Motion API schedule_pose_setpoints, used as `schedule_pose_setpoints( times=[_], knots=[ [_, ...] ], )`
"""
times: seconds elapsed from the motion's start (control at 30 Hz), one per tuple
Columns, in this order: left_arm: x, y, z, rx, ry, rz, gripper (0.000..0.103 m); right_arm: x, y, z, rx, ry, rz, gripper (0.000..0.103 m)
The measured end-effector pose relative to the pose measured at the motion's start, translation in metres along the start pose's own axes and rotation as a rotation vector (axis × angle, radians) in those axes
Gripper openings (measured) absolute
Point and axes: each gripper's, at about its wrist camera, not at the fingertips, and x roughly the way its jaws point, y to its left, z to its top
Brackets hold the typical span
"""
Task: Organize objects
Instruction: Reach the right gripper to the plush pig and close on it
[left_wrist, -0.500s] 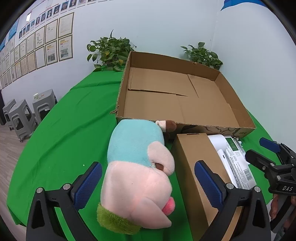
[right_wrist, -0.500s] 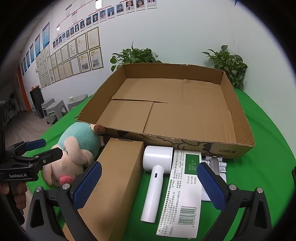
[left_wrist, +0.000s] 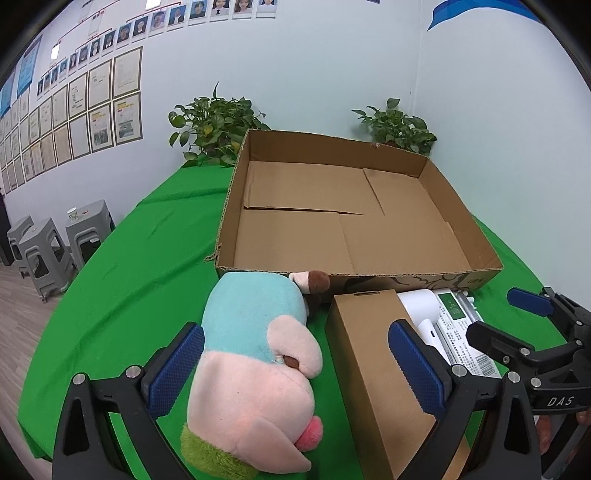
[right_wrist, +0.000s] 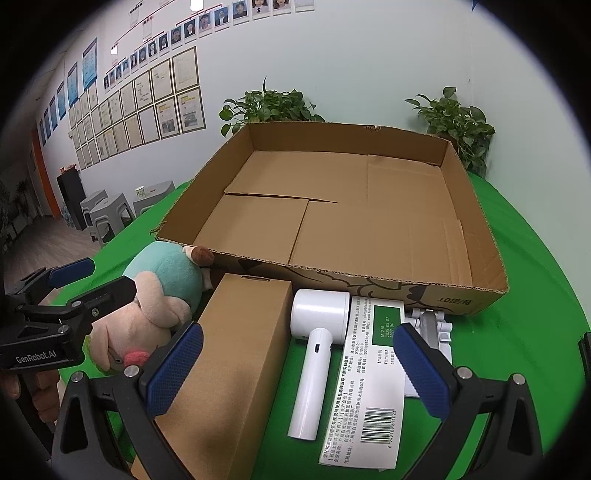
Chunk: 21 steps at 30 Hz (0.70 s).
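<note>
The landmark is the cardboard tray, a wide, shallow, open-topped carton standing on the green tablecloth; all positions below refer to it. At the tray's near left corner lies the plush toy, teal at the back and pink at the snout, on its side, with one brown-tipped limb touching the tray's front wall; the left gripper is spread wide, its blue pads standing on either side of the toy and the box beside it, gripping nothing; whether the left pad touches the plush cannot be told. Just beside the toy, in front of the tray's front wall, lies the long brown box, its short end near that wall. Next along the wall lies the white handheld device, round head toward the tray, handle pointing away from it; close beside it, possibly touching, lies the white and green carton, flat, barcode end farthest from the tray. A grey and white part lies partly under that carton, near the tray's front right corner. The right gripper hangs wide apart in front of the tray, above the brown box, the device and the carton; its pads clasp nothing. Two potted plants stand behind the tray's far wall; grey stools stand well to its left, beyond the table.
</note>
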Motion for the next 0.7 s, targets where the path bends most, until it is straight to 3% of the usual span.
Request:
schedule_pose_setpoints(
  times=[0.13, 0.33, 0.47, 0.6, 0.7],
  knots=[
    [0.0, 0.002, 0.001, 0.005, 0.012, 0.023, 0.1, 0.001, 0.003, 0.003, -0.01, -0.001, 0.003, 0.102],
    [-0.007, -0.003, 0.004, 0.023, -0.012, -0.004, 0.098, 0.002, 0.006, 0.006, -0.012, 0.004, 0.003, 0.102],
    [-0.01, 0.0, 0.008, 0.001, -0.021, -0.034, 0.079, 0.0, 0.009, 0.009, -0.017, 0.001, 0.002, 0.102],
    [-0.019, 0.015, 0.006, -0.015, -0.046, -0.028, 0.084, -0.001, 0.017, 0.012, -0.037, 0.004, 0.003, 0.102],
    [-0.022, 0.03, -0.003, -0.03, -0.045, -0.007, 0.099, -0.002, 0.028, 0.017, -0.06, 0.002, 0.02, 0.102]
  ],
)
